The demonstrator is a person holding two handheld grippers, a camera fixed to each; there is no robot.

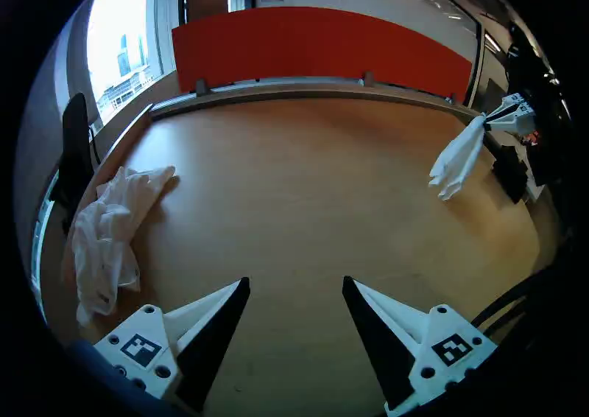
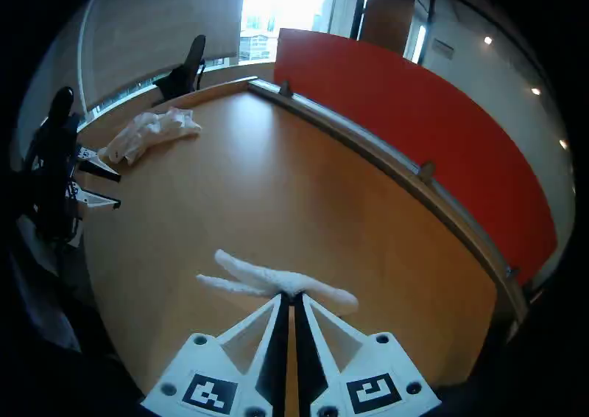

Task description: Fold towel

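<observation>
A small white fabric towel (image 2: 280, 279) was pinched at its bunched middle by the right gripper (image 2: 292, 299), whose jaws were pressed together on the cloth, with loose ends sticking out to either side of the tips. In the left gripper view the same towel (image 1: 456, 163) hung down in a narrow, creased strip from the right gripper (image 1: 512, 115), over the far right part of the pale brown wooden surface (image 1: 309, 181); whether its lower end touched the wood could not be told.

The left gripper (image 1: 294, 284) held nothing, its jaws spread wide apart above bare wood. In the right gripper view it (image 2: 119, 192) stood at the surface's left edge, well apart from the towel.

A crumpled heap of white cloth (image 1: 110, 233) lay near the far corner of the surface (image 2: 243, 188), away from both grippers. A long red divider panel (image 1: 316, 45) ran along the back edge, and a black chair (image 1: 73, 152) stood beyond the heap, before bright windows.
</observation>
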